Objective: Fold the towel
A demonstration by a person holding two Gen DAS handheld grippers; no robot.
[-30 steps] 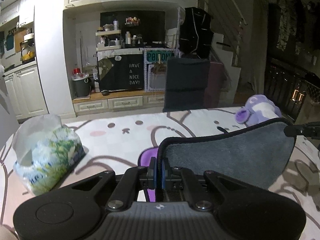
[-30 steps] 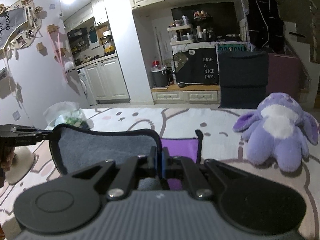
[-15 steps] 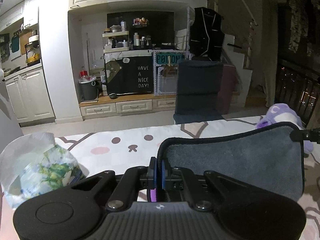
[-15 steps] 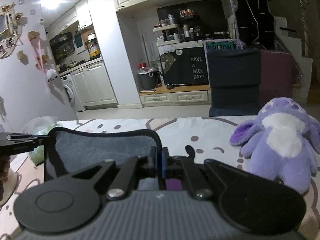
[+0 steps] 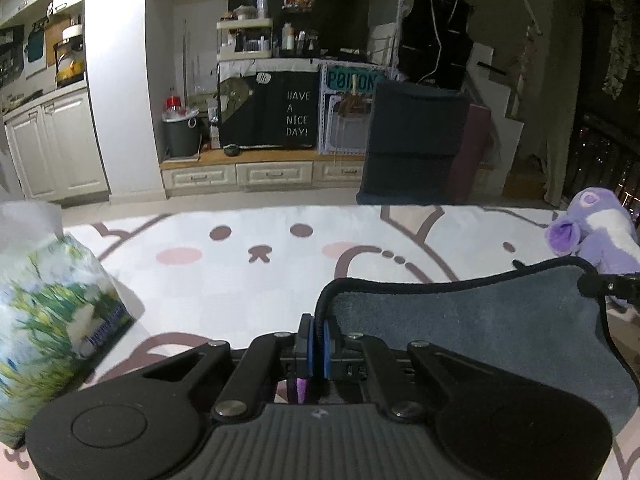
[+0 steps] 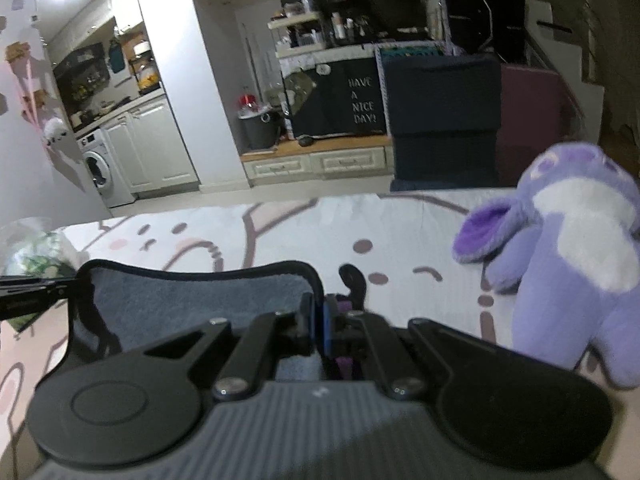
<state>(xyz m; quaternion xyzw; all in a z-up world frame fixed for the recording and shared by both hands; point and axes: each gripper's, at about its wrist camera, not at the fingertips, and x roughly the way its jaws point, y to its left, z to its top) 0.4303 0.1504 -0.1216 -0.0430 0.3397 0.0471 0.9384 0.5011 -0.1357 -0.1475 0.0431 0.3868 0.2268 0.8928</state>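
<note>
Your left tongs (image 5: 315, 338) and right tongs (image 6: 319, 322) each pinch a top corner of the grey terry towel with black piping (image 5: 460, 320). It is stretched between them above the cartoon-print tabletop (image 5: 280, 264), likely so the edge stays taut for the fold. The purple plush toy (image 6: 572, 256) sits just beside it.

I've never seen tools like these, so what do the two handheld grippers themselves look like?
Both look alike. The left gripper and right gripper are matte black, with a ribbed grey body near the camera, a round disc on one side, angular linkage arms joined by silver screws, and blue pads on the fingertips. No cables or sleeves show.
</note>
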